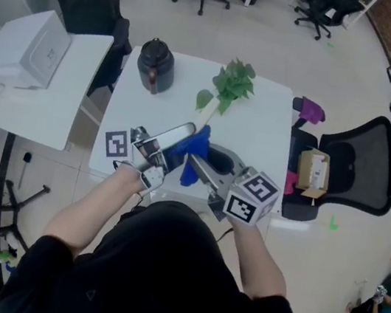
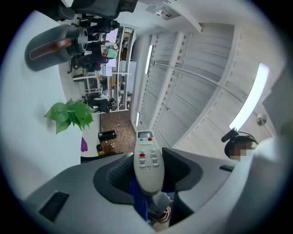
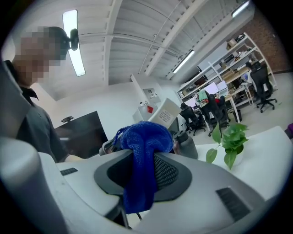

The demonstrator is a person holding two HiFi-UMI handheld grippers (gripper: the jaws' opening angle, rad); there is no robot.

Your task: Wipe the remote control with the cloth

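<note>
My left gripper point(image 1: 158, 153) is shut on a light grey remote control point(image 1: 171, 137), which sticks out up and to the right above the table's near edge. In the left gripper view the remote point(image 2: 148, 160) lies between the jaws, buttons facing the camera. My right gripper point(image 1: 201, 166) is shut on a blue cloth point(image 1: 195, 152) bunched at its tips. The cloth touches the remote's far end in the head view. In the right gripper view the cloth point(image 3: 143, 157) fills the gap between the jaws and hangs down, hiding the remote.
On the white table point(image 1: 261, 126) stand a dark kettle point(image 1: 155, 65) at the back left and a green potted plant point(image 1: 230, 85) at the back centre. A black office chair point(image 1: 370, 164) with a box stands right; a second white table point(image 1: 35, 86) is at left.
</note>
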